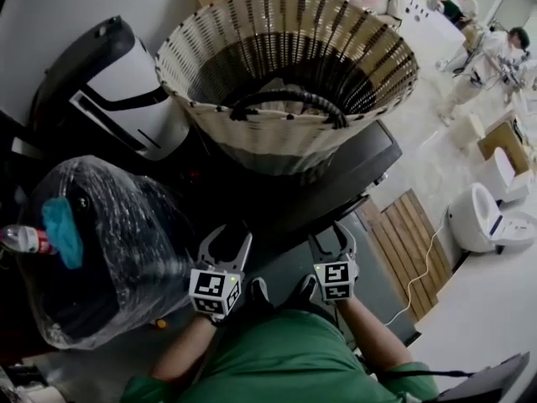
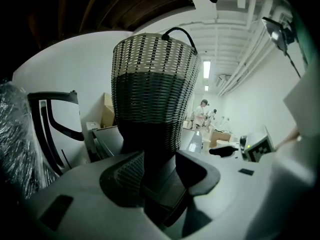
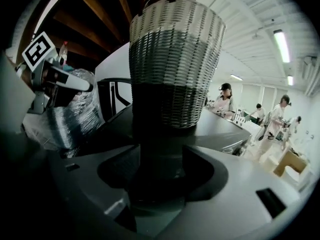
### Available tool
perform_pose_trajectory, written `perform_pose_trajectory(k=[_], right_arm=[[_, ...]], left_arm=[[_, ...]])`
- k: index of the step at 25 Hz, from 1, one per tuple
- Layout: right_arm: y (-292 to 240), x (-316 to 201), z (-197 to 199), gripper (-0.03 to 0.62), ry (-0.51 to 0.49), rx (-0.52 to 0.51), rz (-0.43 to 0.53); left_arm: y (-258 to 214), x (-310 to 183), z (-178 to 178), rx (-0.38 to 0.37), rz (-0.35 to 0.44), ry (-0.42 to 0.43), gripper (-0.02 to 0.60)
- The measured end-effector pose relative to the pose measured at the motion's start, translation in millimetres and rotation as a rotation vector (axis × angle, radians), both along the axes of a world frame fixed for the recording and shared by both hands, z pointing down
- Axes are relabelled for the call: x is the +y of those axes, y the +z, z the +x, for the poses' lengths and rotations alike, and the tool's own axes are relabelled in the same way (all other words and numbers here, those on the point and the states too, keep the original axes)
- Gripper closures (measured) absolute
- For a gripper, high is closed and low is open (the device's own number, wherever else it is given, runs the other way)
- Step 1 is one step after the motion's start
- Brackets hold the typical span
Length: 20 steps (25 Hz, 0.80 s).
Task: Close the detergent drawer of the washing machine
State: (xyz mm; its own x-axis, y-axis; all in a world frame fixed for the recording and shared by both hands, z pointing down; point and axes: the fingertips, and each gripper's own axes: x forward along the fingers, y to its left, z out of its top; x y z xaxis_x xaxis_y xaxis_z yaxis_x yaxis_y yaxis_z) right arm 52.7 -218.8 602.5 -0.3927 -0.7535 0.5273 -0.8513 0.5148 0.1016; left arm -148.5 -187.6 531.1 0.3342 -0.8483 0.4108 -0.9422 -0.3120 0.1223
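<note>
Detergent drawer itself could not be singled out. The dark-topped grey washing machine (image 1: 362, 164) that carries it stood directly ahead of both grippers, its shadowed front edge just beyond the jaws. Left gripper (image 1: 229, 238) and right gripper (image 1: 331, 240) were held side by side, near each other, both pointing at that edge. Jaws of each were spread apart, released, gripping nothing. Cream-and-black striped woven basket (image 1: 277, 141) with black handles sat on the machine top. Dark bundle wrapped in clear plastic film (image 1: 117, 259) lay left of the left gripper, a teal cloth (image 1: 63, 229) at its left side.
</note>
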Motion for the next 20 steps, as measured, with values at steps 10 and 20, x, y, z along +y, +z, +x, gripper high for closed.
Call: perform_pose_trajectory(k=[10,20], right_arm=[[-137,-18,19,0.379,-0.028,-0.045,0.241],[-245,-2,34,0.477,0.012,-0.212,0.395]], left_arm=[[-52,-4,15,0.009,0.101,-0.008,0.376],[-128,-3,25,0.065,0.275,-0.004,0.376]])
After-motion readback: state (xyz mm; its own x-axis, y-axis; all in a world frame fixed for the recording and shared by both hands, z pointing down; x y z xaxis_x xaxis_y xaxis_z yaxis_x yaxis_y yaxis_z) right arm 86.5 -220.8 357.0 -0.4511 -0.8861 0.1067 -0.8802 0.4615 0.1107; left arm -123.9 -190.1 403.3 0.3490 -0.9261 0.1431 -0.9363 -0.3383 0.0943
